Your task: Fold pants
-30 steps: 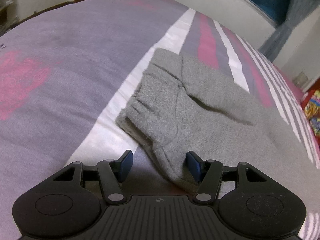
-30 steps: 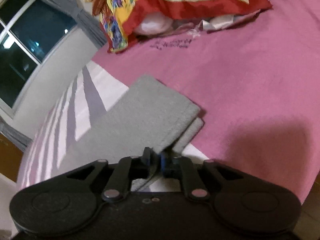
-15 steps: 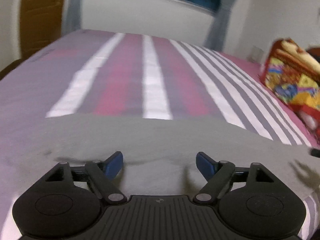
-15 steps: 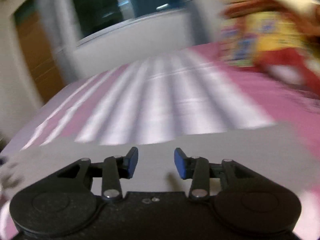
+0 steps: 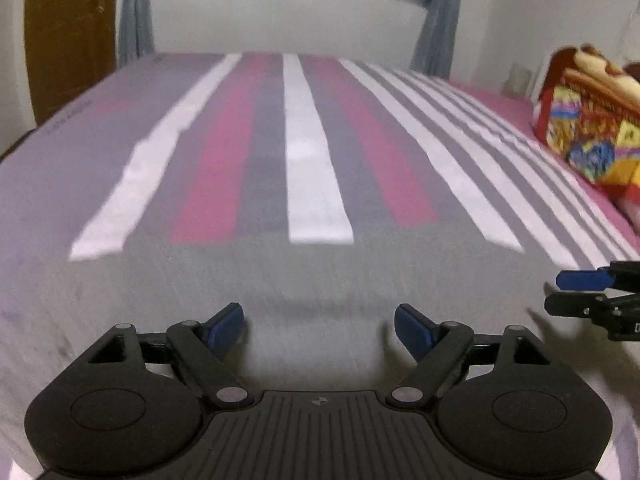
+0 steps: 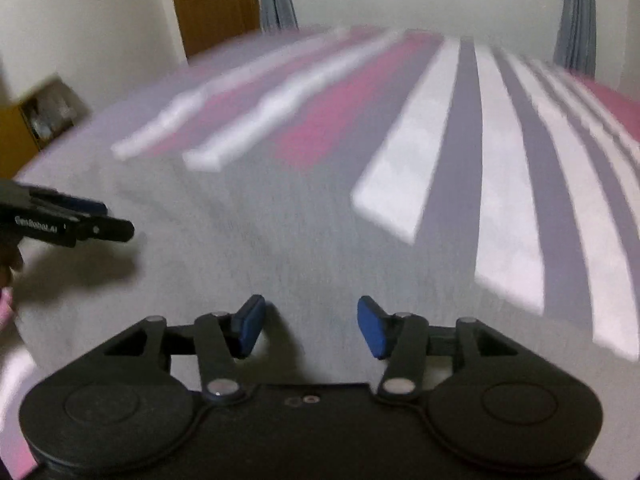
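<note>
While spread flat across the near part of the striped bed (image 5: 308, 168), grey pants (image 5: 320, 276) run long-axis left to right beneath both claws. Left claw (image 5: 319, 326) and right claw (image 6: 311, 326) opening, nothing between them, side by side over the near edge, neither clearly nearer.

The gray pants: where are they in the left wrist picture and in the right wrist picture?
Left wrist view: gray pants spread across the lower middle, beneath the left gripper.
Right wrist view: the pants fill the centre and left, under the right gripper.
Shared landmark: the striped bedsheet beyond them.
</note>
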{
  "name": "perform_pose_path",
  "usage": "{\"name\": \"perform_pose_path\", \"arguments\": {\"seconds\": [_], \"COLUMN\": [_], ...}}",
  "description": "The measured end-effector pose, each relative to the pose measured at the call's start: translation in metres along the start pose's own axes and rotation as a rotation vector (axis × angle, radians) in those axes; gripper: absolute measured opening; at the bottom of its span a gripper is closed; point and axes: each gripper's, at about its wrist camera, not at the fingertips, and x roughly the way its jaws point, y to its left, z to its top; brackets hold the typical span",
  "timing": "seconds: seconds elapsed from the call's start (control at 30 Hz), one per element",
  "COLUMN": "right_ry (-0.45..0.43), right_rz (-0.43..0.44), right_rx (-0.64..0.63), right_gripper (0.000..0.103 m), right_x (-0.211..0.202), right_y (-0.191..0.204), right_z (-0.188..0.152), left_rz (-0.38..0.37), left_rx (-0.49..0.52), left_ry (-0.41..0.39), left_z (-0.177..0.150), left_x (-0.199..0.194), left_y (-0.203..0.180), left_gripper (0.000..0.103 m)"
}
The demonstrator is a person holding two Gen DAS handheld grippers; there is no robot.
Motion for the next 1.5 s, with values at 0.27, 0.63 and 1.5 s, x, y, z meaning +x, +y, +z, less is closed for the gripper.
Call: {"name": "perform_pose_path", "arguments": {"seconds": [0.27, 0.63, 1.5], "right_ry": [0.078, 0.069, -0.254], "right_rz": [-0.029, -0.027, -0.392], "right_rx": [-0.001, 0.037, 0.762], "right_gripper": [0.051, 0.053, 0.057], "right_x": [0.067, 0.059, -0.277], "right_y": [0.019, 0.015, -0.288], "right_z": [0.022, 0.022, -0.180], "left_rz": [0.057, 0.059, 0.131], "left_rx": [0.038, 0.066, 0.017], "left_ry": [0.131, 0.104, 0.083], "left_z": [0.004, 0.004, -0.082], "left_x": [0.061, 0.057, -0.046], "left_y": [-0.007, -0.018, 0.040], "left_gripper": [0.089, 0.096, 0.096]}}
